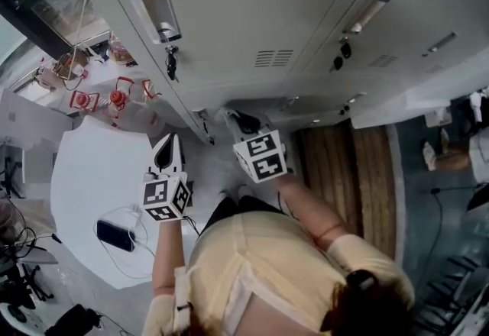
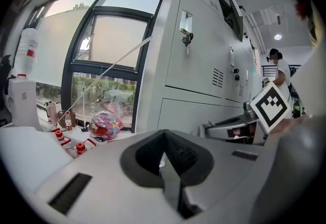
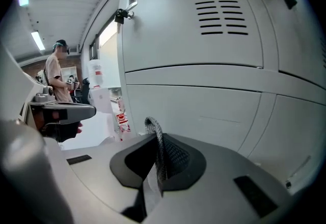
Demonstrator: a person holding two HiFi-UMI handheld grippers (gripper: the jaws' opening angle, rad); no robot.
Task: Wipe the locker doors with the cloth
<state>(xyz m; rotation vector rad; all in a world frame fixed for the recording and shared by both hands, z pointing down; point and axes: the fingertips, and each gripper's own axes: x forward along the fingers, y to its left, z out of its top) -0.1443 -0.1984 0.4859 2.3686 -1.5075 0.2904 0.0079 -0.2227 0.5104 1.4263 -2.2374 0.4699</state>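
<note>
A white counter lies left of the left tool; beyond it, a dark-framed window shows daylight and green shrubs.

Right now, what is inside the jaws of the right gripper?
A grey cloth is pinched inside the right gripper, whose jaws are shut on it; one fold stands up above them. The rest of the cloth is hidden below the jaws.

Lockers: straight ahead of both grippers.
Table: left of the person, phone lying on it.
Left gripper: at the table's right edge.
Right gripper: right of the left gripper, near the lower locker door, cloth between its jaws.
</note>
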